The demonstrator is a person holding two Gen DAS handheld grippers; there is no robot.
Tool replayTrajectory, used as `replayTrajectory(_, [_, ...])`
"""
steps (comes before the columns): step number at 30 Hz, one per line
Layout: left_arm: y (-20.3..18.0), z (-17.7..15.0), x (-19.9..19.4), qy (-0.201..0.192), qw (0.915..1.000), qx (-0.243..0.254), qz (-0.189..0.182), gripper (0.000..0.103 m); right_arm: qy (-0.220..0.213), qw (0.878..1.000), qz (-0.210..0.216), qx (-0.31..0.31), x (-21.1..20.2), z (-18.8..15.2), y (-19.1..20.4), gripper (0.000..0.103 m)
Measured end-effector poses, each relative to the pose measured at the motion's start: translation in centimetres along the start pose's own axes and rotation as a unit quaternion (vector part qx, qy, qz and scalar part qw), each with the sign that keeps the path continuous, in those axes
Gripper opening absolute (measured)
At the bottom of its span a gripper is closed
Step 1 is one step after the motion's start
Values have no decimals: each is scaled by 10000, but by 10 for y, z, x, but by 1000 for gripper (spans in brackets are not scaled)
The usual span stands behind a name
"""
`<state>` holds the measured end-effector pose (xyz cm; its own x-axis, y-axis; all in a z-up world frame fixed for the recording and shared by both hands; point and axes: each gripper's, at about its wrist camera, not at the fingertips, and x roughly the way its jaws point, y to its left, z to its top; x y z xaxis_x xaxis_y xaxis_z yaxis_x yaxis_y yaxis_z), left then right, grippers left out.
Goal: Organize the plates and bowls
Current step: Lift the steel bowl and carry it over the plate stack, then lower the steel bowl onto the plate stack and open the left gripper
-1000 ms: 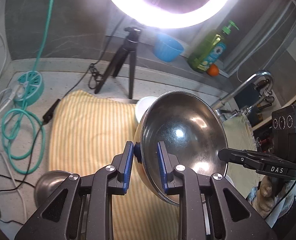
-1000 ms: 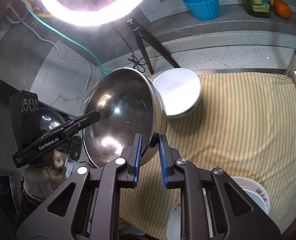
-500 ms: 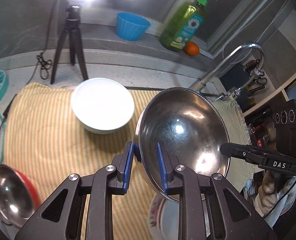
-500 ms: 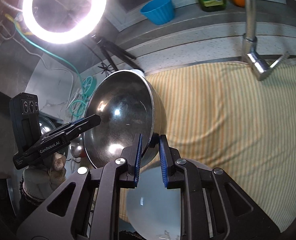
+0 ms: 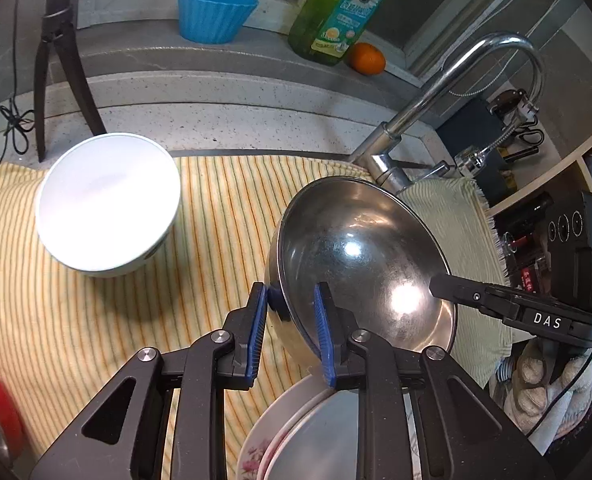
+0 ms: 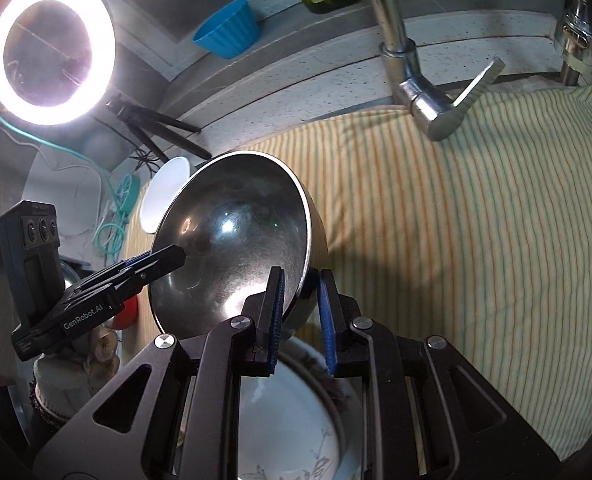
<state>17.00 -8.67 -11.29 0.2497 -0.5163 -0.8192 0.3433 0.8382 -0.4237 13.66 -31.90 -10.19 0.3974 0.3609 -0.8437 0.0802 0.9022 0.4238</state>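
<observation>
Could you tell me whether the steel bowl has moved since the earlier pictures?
Yes. The steel bowl has been carried rightward, away from the ring light and tripod, toward the faucet.

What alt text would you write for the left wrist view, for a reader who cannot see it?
The left tool and the right tool grip opposite rims of a tilted steel bowl above stacked plates. A white bowl sits on the striped yellow cloth, with a tap behind.
</observation>
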Motion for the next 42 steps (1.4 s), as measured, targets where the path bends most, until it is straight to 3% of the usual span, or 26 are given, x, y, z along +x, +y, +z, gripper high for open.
replayTrajectory(13, [-4, -4, 25, 168, 9996, 61, 208, 22, -31, 9999, -161, 55, 15, 8, -16, 18])
replayTrajectory(22, [-9, -5, 25, 169, 9996, 136, 153, 22, -7, 9996, -272, -12, 21, 8, -23, 18])
replayTrajectory(23, [-9, -5, 26, 181, 9996, 129, 154, 26, -9, 9996, -267, -16, 21, 8, -23, 18])
replayTrajectory(25, [-9, -6, 26, 197, 9997, 111, 125, 26, -34, 9995, -307, -57, 20, 8, -20, 21])
replayTrajectory(29, [-9, -9, 21, 166, 9996, 145, 185, 44, -157, 9987, -437, -197, 14, 6, -15, 54])
replayTrajectory(30, [-8, -10, 19, 141, 9996, 136, 199, 44, -224, 9985, -444, -211, 11, 5, -13, 59])
replayTrajectory(34, [-3, -11, 10, 66, 9998, 60, 203, 45, -328, 9986, -388, -162, 3, 5, -13, 65])
replayTrajectory(38, [2, -15, -11, -172, 9994, 40, 281, 62, -443, 9986, -280, -83, -8, 2, -13, 70])
replayTrajectory(42, [13, -26, -34, -336, 9986, -6, 408, 62, -515, 9984, -163, -152, -18, -3, -5, 71])
